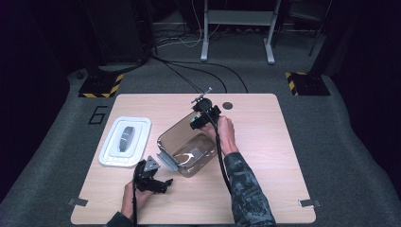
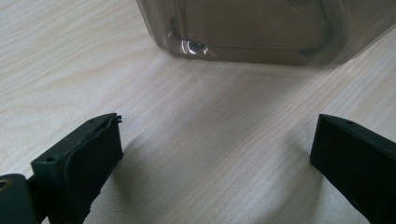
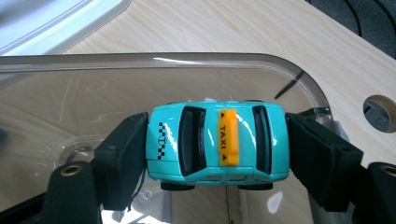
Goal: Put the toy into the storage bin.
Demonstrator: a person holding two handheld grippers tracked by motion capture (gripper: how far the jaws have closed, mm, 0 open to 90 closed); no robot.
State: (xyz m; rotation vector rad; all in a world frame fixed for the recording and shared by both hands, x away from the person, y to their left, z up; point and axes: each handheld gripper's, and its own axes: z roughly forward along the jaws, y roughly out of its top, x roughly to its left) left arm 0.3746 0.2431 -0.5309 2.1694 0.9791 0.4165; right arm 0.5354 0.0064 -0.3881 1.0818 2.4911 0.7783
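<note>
High view first: a clear smoky plastic container (image 1: 189, 149) sits near the middle of the wooden table (image 1: 265, 179), and every place below is given from it. Over its far rim hangs the right gripper (image 1: 197, 124), held in the person's right hand (image 1: 223, 132), whose camouflage-patterned sleeve runs off toward the near edge of the table. The right gripper view shows what it carries: a turquoise toy taxi (image 3: 217, 140) with a yellow TAXI sign on its roof, clamped between the two black jaws, one pressing on the bonnet end and the other on the tail end. The taxi is roof-up toward the camera, crosswise between the jaws, and it hangs above the open mouth of the container (image 3: 140, 84), inside the line of the curved rim; whether it touches the floor of the container I cannot tell.

On the near-left side of the container rests the left gripper (image 1: 163, 183), close to the container's grey latch, held in the left hand (image 1: 135, 198). The left gripper view shows its jaws standing well apart with bare table between them, and the wall of the container (image 2: 261, 32) just beyond their tips, not touched.

Left of the container, apart from it, lies a white lid (image 1: 125, 141) flat on the table.
</note>
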